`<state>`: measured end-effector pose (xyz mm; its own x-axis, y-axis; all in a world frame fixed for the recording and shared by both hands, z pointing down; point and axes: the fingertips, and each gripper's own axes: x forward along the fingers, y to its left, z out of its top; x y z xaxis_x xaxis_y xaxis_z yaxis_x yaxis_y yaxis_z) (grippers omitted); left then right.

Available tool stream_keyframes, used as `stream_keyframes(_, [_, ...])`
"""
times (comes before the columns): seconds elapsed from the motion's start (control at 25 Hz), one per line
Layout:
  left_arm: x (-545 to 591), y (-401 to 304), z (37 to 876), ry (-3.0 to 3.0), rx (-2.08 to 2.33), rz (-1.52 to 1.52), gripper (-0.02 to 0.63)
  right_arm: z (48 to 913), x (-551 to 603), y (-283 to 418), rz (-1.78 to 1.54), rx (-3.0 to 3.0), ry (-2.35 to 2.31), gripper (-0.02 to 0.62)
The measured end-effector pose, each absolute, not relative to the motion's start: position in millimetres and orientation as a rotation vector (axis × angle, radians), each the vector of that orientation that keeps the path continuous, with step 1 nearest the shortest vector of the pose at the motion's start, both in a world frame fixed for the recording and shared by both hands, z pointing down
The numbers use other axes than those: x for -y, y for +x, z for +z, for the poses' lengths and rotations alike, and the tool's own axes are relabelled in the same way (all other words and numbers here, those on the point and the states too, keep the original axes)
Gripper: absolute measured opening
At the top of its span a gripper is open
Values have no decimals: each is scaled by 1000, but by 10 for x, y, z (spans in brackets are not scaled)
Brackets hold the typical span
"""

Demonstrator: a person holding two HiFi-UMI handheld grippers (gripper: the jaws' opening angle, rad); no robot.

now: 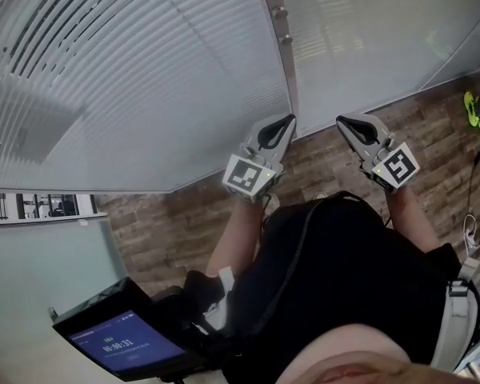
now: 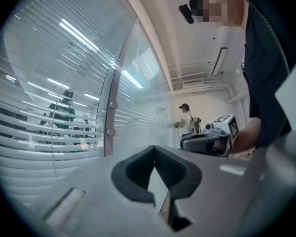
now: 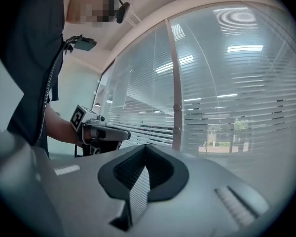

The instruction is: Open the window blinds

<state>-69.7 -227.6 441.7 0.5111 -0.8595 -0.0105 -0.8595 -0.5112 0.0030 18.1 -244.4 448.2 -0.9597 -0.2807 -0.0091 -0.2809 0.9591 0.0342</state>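
You hold the left grey gripper and the right grey gripper level and side by side, each with its jaws pressed together on nothing. The white slatted window blinds hang lowered ahead (left of the grey metal post), apart from both tips.

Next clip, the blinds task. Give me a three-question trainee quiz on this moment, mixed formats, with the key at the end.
1. True or false: the right gripper is closed on a blind cord.
2. Multiple choice: the jaws of the left gripper are A) wide apart, B) together with nothing between them, C) clamped on a slat.
3. Fill in: the upright post ahead of both grippers carries ___ round knobs.

Key: 1 false; 2 B; 3 two.
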Motion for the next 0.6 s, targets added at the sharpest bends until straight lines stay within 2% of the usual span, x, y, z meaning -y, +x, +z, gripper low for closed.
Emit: stream_keyframes(0.6, [2103,-545,4402,-2698,-1603,-49,3,4381,2602,360,160,-3101,-384,5])
